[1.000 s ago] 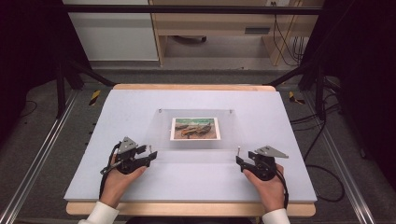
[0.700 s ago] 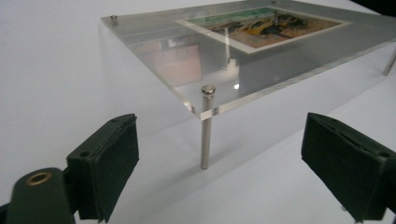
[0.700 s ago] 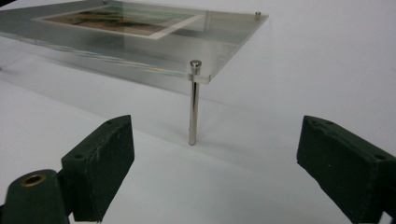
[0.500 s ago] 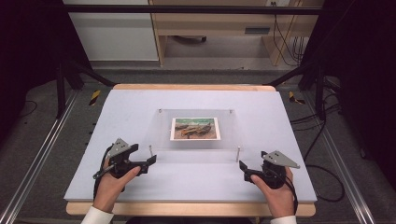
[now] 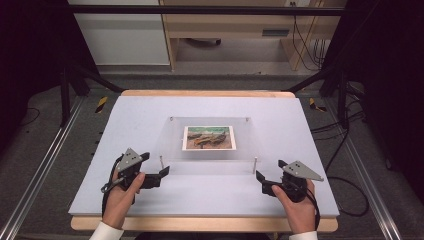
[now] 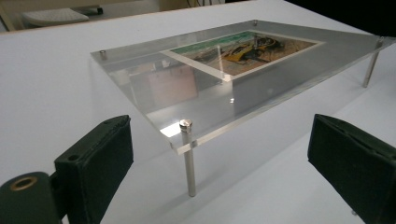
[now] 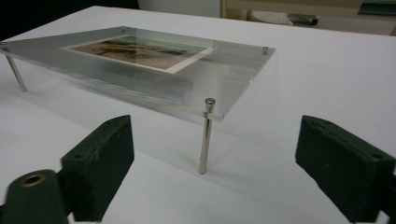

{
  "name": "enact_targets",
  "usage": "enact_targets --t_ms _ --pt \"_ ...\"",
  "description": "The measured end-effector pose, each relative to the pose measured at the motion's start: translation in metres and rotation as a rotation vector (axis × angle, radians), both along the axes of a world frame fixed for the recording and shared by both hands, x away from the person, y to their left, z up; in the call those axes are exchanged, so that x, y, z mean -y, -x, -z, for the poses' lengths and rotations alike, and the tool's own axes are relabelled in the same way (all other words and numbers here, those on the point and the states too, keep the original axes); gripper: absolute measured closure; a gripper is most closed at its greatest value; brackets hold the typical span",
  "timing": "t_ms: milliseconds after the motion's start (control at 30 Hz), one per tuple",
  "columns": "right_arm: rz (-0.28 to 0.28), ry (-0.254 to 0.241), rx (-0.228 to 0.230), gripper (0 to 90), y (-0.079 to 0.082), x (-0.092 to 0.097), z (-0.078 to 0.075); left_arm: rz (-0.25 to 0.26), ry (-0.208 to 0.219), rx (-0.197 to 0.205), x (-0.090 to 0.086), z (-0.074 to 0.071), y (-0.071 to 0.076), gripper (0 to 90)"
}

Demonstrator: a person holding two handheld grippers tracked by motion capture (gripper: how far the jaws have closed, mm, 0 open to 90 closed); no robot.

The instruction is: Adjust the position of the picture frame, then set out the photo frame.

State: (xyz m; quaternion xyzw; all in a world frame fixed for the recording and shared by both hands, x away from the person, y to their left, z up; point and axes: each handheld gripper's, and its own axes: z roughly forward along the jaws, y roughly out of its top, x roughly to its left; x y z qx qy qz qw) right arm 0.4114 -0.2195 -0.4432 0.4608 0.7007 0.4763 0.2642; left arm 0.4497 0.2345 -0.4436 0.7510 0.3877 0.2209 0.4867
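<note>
You are holding both grippers just in front of the frame [image 5: 210,142], a clear acrylic plate with a picture [image 5: 209,137] inside, which is standing on thin metal legs in the middle of the table [image 5: 145,112]. Your left gripper [image 5: 161,172] is sitting near the front left leg [image 6: 188,158], and its jaws have just been opening; they are standing wide apart now, with nothing pressed between them, and the leg is showing in the gap a bit farther on. Your right gripper [image 5: 260,177] is facing the front right leg [image 7: 205,135] in the same way, jaws spread and not touching it.

I am judging that you are at the end of a placing step: the frame is resting on the table and both grippers are off it. If the work is going on, the next move is asking for care, because the legs are thin and the plate edge is smooth and clear. You are needing to come in level, take both front corners together, and close evenly, otherwise the frame may be tipping or sliding.

The table is covered with a pale sheet on a wooden board, and nothing else is lying on it. Around it dark metal rails [image 5: 45,165] are running along the grey floor, cables [image 5: 350,200] are trailing at the right, and a wooden desk [image 5: 235,35] is standing behind.
</note>
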Motion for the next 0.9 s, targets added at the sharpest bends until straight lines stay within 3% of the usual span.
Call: enact_targets --t_ms 100,200,367,500,633,700,733,800,900 --pt "-0.020 0.019 -0.005 20.3 -0.001 0.000 -0.001 0.003 -0.045 0.047 -0.001 -0.001 0.002 6.6" --pt "-0.024 0.035 -0.003 20.2 -0.002 -0.003 -0.008 0.003 -0.016 0.055 -0.003 -0.008 0.003 6.5" --pt "-0.009 0.053 0.016 18.4 -0.010 -0.006 -0.027 0.013 0.026 0.011 -0.001 -0.024 -0.006 6.0" --pt "-0.020 0.063 -0.001 16.3 -0.020 -0.010 -0.038 0.030 0.013 -0.011 0.002 -0.034 -0.015 5.9" --pt "-0.041 0.088 -0.038 15.6 -0.041 -0.017 -0.049 0.041 0.005 -0.044 0.006 -0.050 -0.034 5.8" --pt "-0.044 0.100 -0.038 15.8 -0.045 -0.018 -0.051 0.036 0.008 -0.054 0.007 -0.052 -0.038 5.9" --pt "-0.053 0.104 -0.052 16.0 -0.055 -0.021 -0.053 0.047 0.011 -0.091 0.009 -0.054 -0.046 5.8" --pt "-0.066 0.086 -0.077 16.9 -0.065 -0.021 -0.052 0.056 0.001 -0.125 0.011 -0.052 -0.053 5.9" --pt "-0.066 0.081 -0.105 18.4 -0.074 -0.021 -0.048 0.051 -0.022 -0.141 0.013 -0.049 -0.058 6.3"
